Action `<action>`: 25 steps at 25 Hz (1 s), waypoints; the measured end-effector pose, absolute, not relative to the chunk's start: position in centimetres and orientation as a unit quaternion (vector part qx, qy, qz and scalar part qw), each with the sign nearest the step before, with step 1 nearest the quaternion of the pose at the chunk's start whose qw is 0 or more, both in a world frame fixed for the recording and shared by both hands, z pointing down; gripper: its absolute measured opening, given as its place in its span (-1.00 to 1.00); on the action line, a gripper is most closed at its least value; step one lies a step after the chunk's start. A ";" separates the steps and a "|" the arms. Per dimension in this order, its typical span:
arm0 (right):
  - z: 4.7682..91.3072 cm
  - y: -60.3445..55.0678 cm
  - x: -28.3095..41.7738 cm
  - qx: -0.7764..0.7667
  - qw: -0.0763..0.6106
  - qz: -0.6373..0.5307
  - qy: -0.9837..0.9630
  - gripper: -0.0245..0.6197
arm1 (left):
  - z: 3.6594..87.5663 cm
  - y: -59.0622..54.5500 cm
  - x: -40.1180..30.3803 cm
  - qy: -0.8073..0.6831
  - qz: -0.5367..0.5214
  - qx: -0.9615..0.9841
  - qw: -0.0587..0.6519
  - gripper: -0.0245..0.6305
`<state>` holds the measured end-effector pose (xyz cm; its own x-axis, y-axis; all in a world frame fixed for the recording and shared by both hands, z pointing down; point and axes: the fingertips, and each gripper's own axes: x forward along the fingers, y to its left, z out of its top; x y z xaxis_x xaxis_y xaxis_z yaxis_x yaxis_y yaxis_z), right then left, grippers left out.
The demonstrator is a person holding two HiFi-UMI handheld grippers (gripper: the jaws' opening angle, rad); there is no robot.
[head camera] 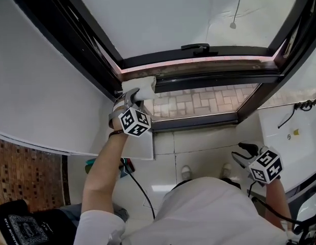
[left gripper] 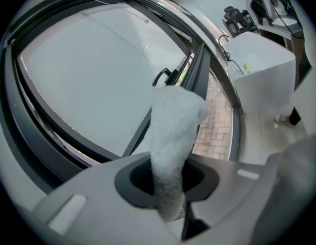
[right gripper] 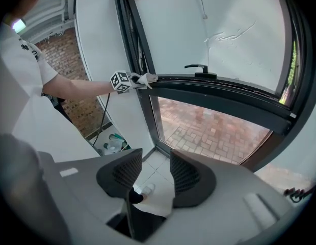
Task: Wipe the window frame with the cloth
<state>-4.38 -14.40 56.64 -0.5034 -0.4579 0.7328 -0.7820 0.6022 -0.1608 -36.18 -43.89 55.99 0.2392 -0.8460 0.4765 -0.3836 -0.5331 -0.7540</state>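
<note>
A dark window frame (head camera: 209,78) crosses the upper middle of the head view, with a black handle (head camera: 196,47) above its horizontal rail. A white fluffy cloth (head camera: 139,88) rests on the left end of that rail, by the corner, with my left gripper (head camera: 131,102) shut on it. In the left gripper view the cloth (left gripper: 170,137) sticks up from between the jaws toward the frame (left gripper: 199,75). My right gripper (head camera: 244,152) hangs low at the right, open and holding nothing. The right gripper view shows the left gripper (right gripper: 133,80) and cloth (right gripper: 148,78) on the rail (right gripper: 219,93).
A white wall (head camera: 41,91) bounds the left side. A white unit (head camera: 295,131) with a black cable stands at the right. Brick paving (head camera: 199,102) shows through the lower pane. White floor tiles (head camera: 163,172), a black cable and a green item lie below.
</note>
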 end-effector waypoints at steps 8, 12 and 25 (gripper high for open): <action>56.6 -15.8 0.5 0.361 0.314 0.235 -0.846 -0.40 | 55.3 -43.3 -32.8 0.429 -0.480 -0.725 0.246 -0.63; 56.9 -15.6 4.0 0.355 0.308 0.235 -0.851 -0.40 | 54.9 -43.1 -28.1 0.430 -0.487 -0.720 0.245 -0.63; 57.8 -14.2 16.5 0.374 0.286 0.241 -0.849 -0.40 | 53.2 -42.9 -3.6 0.386 -0.461 -0.751 0.274 -0.63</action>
<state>16.53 -14.18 57.83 -0.5571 -0.4965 0.6657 -0.7725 0.6041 -0.1959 -3.58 -42.87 53.21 0.2774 -0.8319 0.4806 -0.3262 -0.5521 -0.7674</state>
